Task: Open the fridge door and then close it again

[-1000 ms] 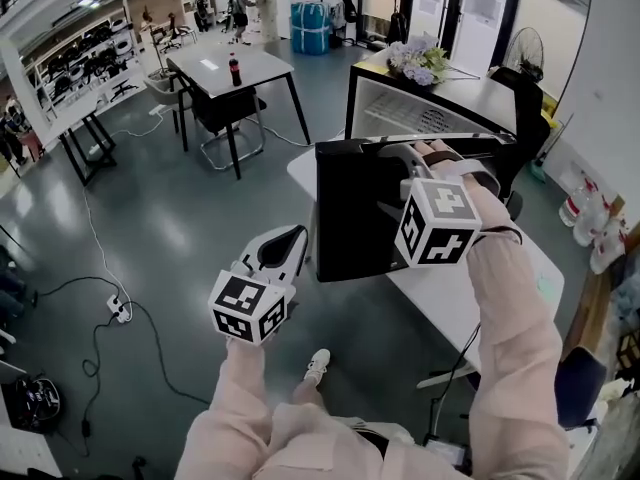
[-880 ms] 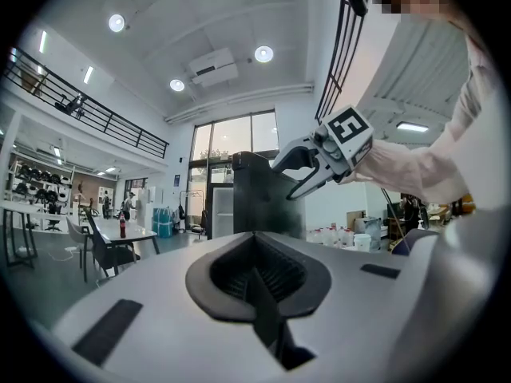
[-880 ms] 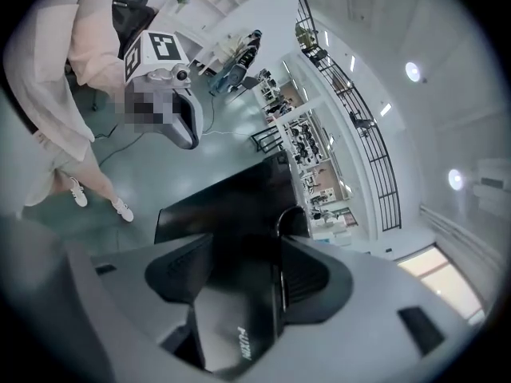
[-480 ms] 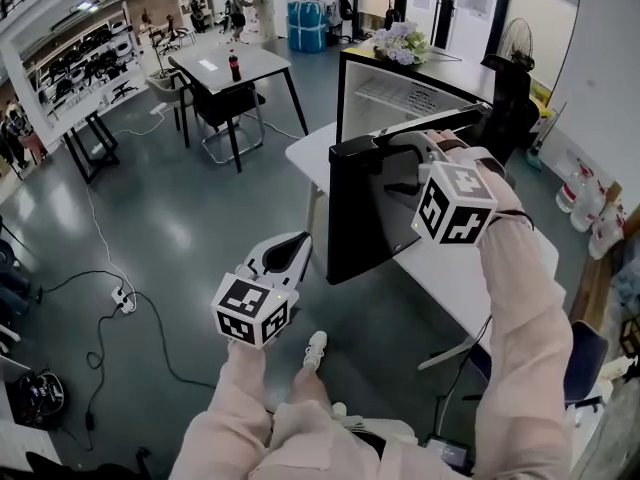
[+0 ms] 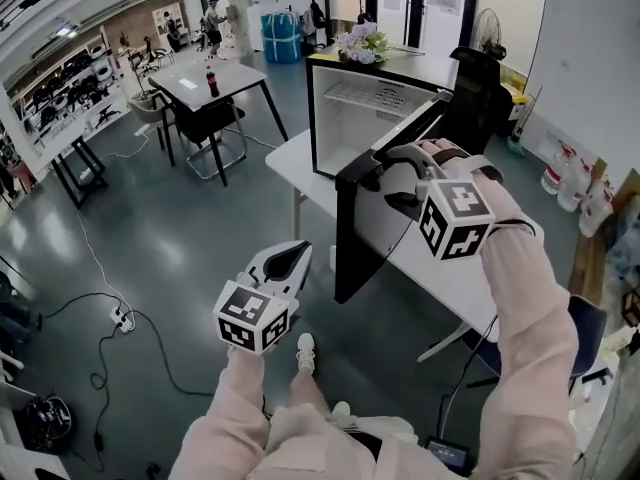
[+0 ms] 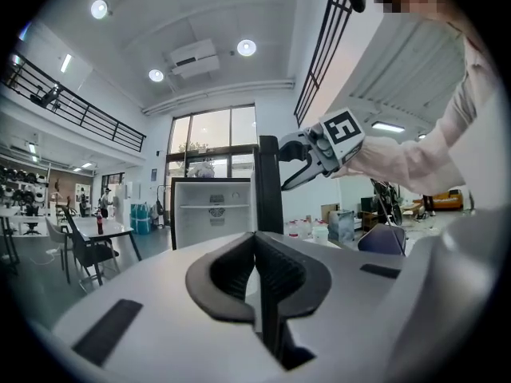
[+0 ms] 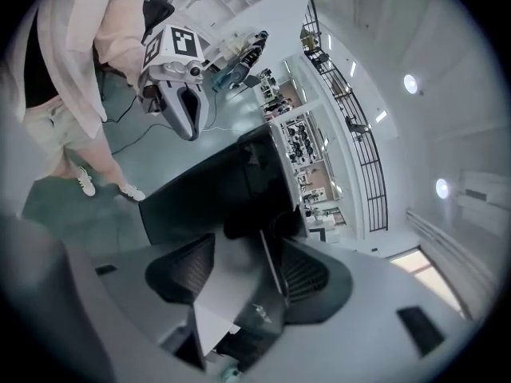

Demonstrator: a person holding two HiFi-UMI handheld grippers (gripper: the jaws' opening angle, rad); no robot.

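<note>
At the far end of the white bench, the small fridge is standing with its pale inside showing; its black door is hanging wide open, swung out toward the bench's near edge. The right gripper is reaching over the door's top edge close to the free corner, and its fingers are clamping that edge between them; the left gripper is hovering lower down, well apart from the door, its fingers pressed together on nothing. Judging from this, the opening half is looking about done and the closing swing is coming up; doing it well is calling for a grip held near the free corner, a push following the hinge's arc rather than a straight shove, and a soft finish so the fridge is not sliding on the bench.
</note>
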